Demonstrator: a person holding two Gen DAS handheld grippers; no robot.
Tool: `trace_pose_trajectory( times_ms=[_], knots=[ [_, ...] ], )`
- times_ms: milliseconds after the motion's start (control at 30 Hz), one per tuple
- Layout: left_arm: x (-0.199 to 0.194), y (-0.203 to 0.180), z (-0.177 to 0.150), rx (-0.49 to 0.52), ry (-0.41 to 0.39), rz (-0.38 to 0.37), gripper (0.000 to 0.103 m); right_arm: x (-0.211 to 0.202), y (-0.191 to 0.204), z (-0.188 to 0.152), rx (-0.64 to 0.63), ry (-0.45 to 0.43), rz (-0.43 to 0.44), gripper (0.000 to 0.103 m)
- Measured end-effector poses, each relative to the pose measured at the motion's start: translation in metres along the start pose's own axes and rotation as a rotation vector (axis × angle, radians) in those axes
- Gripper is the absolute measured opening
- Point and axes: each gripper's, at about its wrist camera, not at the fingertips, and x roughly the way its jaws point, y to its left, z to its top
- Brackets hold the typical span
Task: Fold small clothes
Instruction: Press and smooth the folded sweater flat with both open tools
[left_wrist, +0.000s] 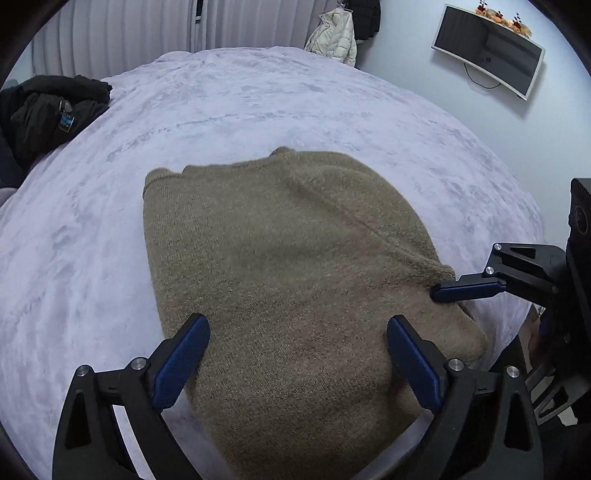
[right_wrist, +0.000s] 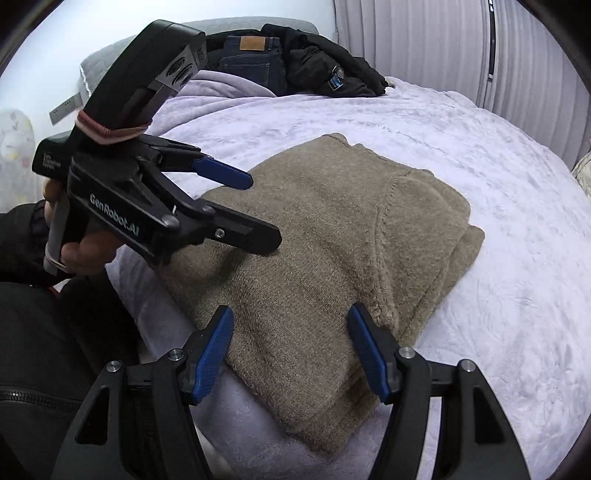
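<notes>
My left tongs (left_wrist: 297, 354) and right tongs (right_wrist: 290, 349) both gape wide and empty over the folded, fuzzy olive-brown knit sweater (right_wrist: 325, 258) on the lilac plush bed (left_wrist: 258, 103), where a careless pinch of only the top layer could undo the fold.

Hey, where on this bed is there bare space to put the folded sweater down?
Bare lilac blanket stretches beyond the tan sweater toward the curtains, and along its side facing the dark clothes pile. Near the bed edge it is crowded: left claw and right claw both hover open over the sweater.
</notes>
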Motion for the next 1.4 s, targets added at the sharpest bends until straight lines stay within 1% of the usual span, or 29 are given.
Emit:
trace_pose_trajectory(
  times_ms=[33, 100, 167, 200, 267, 300, 367, 433, 467, 500, 567, 667, 700, 767, 833, 900, 967, 1033, 1133, 1167, 1267, 1400],
  knots=[
    [-0.010, 0.000, 0.007, 0.008, -0.033, -0.012, 0.097, -0.008, -0.001, 0.006, -0.005, 0.001, 0.013, 0.068],
    [-0.019, 0.004, 0.025, 0.012, -0.073, -0.019, 0.097, -0.027, -0.005, 0.018, -0.036, -0.057, 0.033, 0.069],
    [-0.011, 0.011, 0.045, 0.004, -0.067, -0.039, 0.097, -0.040, -0.015, 0.034, -0.077, -0.121, 0.032, 0.080],
    [-0.002, 0.015, 0.053, 0.000, -0.049, -0.048, 0.097, -0.040, -0.023, 0.042, -0.094, -0.134, 0.041, 0.080],
    [0.021, 0.021, 0.068, -0.005, 0.014, -0.032, 0.097, -0.025, -0.043, 0.059, -0.106, -0.105, 0.087, 0.080],
    [0.032, 0.022, 0.074, 0.010, 0.040, -0.018, 0.097, -0.015, -0.051, 0.065, -0.106, -0.083, 0.100, 0.080],
    [0.047, 0.026, 0.077, 0.033, 0.063, 0.024, 0.097, 0.008, -0.067, 0.077, -0.111, -0.032, 0.124, 0.080],
    [0.065, 0.035, 0.076, 0.018, 0.124, 0.040, 0.097, 0.034, -0.081, 0.080, -0.121, 0.044, 0.091, 0.080],
    [0.073, 0.039, 0.071, 0.014, 0.151, 0.040, 0.101, 0.045, -0.086, 0.078, -0.121, 0.084, 0.076, 0.080],
    [0.079, 0.041, 0.068, 0.011, 0.164, 0.040, 0.102, 0.054, -0.093, 0.073, -0.110, 0.097, 0.093, 0.080],
    [0.078, 0.040, 0.065, 0.018, 0.146, 0.038, 0.102, 0.058, -0.104, 0.067, -0.067, 0.071, 0.133, 0.081],
    [0.077, 0.035, 0.067, 0.037, 0.151, 0.048, 0.102, 0.055, -0.108, 0.059, -0.049, 0.036, 0.140, 0.081],
    [0.077, 0.035, 0.070, 0.040, 0.155, 0.049, 0.102, 0.054, -0.107, 0.059, -0.053, 0.034, 0.135, 0.081],
    [0.071, 0.036, 0.079, 0.053, 0.138, 0.069, 0.102, 0.049, -0.104, 0.062, -0.074, 0.045, 0.132, 0.081],
    [0.067, 0.038, 0.091, 0.077, 0.116, 0.090, 0.102, 0.042, -0.102, 0.070, -0.110, 0.046, 0.156, 0.081],
    [0.068, 0.044, 0.105, 0.080, 0.111, 0.106, 0.102, 0.041, -0.096, 0.082, -0.148, 0.034, 0.177, 0.081],
    [0.074, 0.052, 0.117, 0.070, 0.119, 0.124, 0.102, 0.049, -0.093, 0.096, -0.188, 0.050, 0.189, 0.081],
    [0.087, 0.060, 0.121, 0.070, 0.148, 0.159, 0.102, 0.065, -0.090, 0.106, -0.229, 0.096, 0.204, 0.081],
    [0.113, 0.063, 0.112, 0.112, 0.212, 0.233, 0.102, 0.096, -0.087, 0.113, -0.276, 0.174, 0.206, 0.082],
    [0.117, 0.064, 0.108, 0.113, 0.214, 0.229, 0.102, 0.101, -0.090, 0.115, -0.270, 0.174, 0.227, 0.085],
    [0.115, 0.067, 0.104, 0.090, 0.198, 0.209, 0.102, 0.104, -0.107, 0.110, -0.208, 0.180, 0.272, 0.085],
    [0.113, 0.065, 0.104, 0.111, 0.202, 0.211, 0.102, 0.087, -0.122, 0.094, -0.187, 0.161, 0.267, 0.085]
  ],
)
